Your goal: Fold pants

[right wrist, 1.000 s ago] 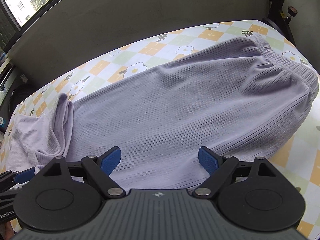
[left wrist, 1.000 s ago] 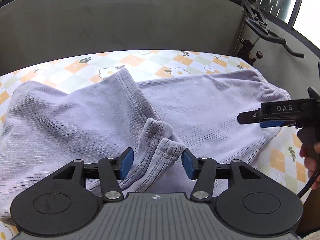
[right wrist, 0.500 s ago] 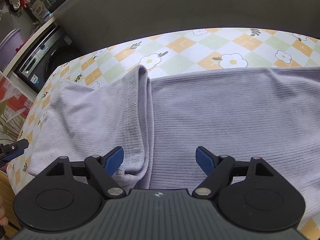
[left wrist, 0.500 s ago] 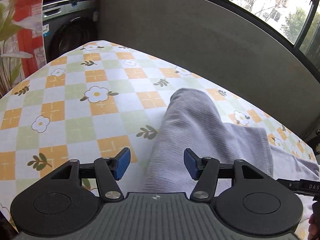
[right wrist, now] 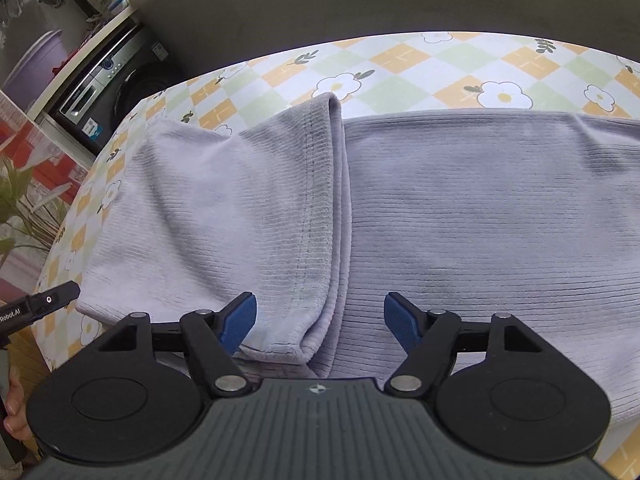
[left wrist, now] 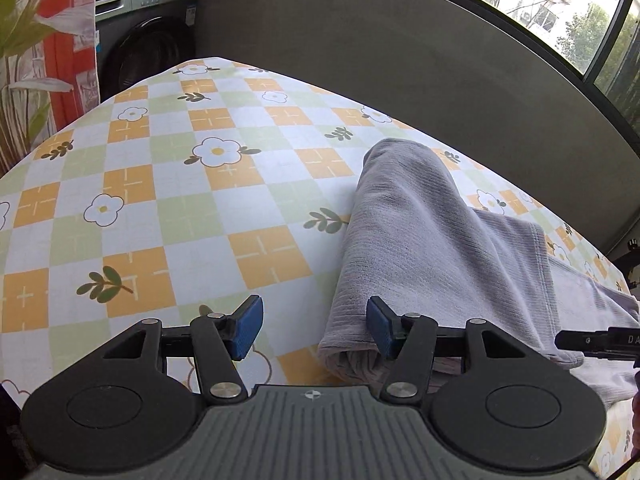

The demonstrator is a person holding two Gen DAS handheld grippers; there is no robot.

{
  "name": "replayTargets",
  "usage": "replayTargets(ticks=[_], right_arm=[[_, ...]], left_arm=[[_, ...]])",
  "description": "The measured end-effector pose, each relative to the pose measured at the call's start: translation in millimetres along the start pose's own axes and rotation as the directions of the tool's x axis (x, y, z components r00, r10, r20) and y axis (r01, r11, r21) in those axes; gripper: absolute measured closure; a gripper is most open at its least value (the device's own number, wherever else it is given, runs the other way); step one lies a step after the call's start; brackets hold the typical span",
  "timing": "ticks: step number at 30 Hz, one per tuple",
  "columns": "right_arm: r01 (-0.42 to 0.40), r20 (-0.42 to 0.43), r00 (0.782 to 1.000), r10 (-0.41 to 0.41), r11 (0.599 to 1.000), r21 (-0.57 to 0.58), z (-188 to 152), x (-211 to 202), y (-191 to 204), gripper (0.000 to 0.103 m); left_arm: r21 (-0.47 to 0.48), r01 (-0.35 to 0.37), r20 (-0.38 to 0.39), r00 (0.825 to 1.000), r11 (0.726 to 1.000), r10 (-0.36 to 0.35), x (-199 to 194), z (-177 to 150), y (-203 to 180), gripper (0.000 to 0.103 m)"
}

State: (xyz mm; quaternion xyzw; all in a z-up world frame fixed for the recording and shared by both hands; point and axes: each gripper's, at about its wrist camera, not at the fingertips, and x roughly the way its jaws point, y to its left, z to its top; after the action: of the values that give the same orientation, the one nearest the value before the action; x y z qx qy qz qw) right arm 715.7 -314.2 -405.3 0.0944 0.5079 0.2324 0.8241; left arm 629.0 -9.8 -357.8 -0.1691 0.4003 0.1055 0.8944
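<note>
Lilac pants [right wrist: 460, 216] on checked cloth [left wrist: 168, 184]; right tongs [right wrist: 320, 322] closing, nothing pinched

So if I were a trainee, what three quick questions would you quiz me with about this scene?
1. True or false: the pants are lavender.
2. What lies between the right tongs? A) bare tablecloth B) the hemmed cuff of a pant leg C) a sock
3. Fill in: the tablecloth has orange and green checks printed with white ____.

Key: 1 true. 2 B; those tongs are closing, pads not yet pressing the cloth. 3 flowers.
</note>
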Motion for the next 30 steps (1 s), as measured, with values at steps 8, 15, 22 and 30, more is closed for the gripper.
replayTargets(ticks=[8,15,22,30], right_arm=[[-0.027,-0.007,1.000,0.027,0.998,0.064,7.4,16.4,-2.7,0.029],[-0.025,-0.006,1.000,0.025,0.997,0.067,6.5,16.2,-2.0,0.029],[-0.038,0.020,0.999,0.037,0.997,0.073,10.8,19.7,-3.3,0.029],[-0.045,0.078,0.996,0.040,0.997,0.063,25.5,38.4,1.8,0.028]], left_arm=[[0.139,0.047,-0.048,0.998,0.989,-0.041,5.7,-19.9,-15.0,0.043],[0.160,0.002,-0.050,0.999,0.987,0.006,27.2,-25.0,-24.6,0.044],[0.169,-0.078,0.051,0.996,0.982,0.071,28.9,-15.9,-33.9,0.043],[0.131,-0.115,0.023,0.993,0.985,0.113,30.7,-21.4,-11.5,0.040]])
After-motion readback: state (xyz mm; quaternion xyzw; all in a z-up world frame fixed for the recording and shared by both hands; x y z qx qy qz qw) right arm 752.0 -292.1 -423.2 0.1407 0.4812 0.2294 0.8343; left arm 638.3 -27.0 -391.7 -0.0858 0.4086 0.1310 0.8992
